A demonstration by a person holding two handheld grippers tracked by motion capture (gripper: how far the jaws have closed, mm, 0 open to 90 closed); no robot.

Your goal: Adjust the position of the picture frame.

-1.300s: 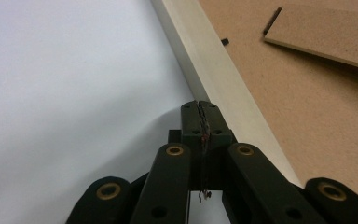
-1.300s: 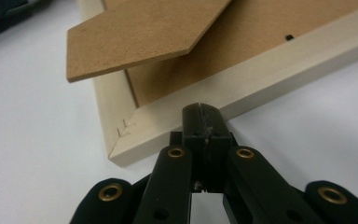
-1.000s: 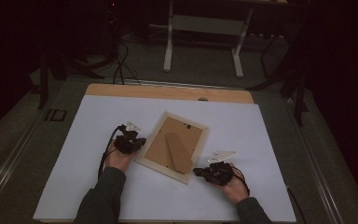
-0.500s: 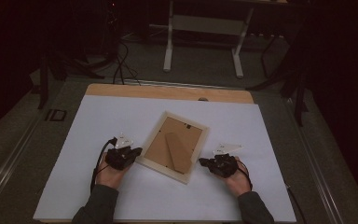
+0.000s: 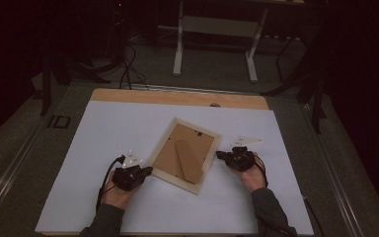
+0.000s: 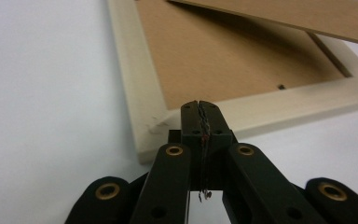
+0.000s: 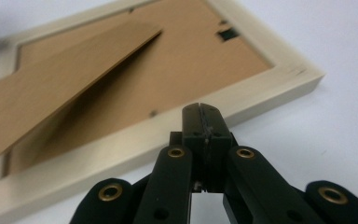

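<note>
Nearest the person, the left gripper (image 5: 145,171) and right gripper (image 5: 220,155) lay low on the white table (image 5: 103,128), jaws pressed together on nothing, one at each side of the picture frame (image 5: 185,154). It lay face down and skewed at mid-table, its brown stand flap (image 5: 189,161) tilted up off the backing (a likely thing to catch). The closed tips (image 6: 200,109) pointed at the pale rim, probably to nudge or square it. Beyond stood a wooden strip (image 5: 177,97).

Face-down picture frame (image 5: 185,155) between left gripper (image 5: 145,171) and right gripper (image 5: 219,155)
</note>
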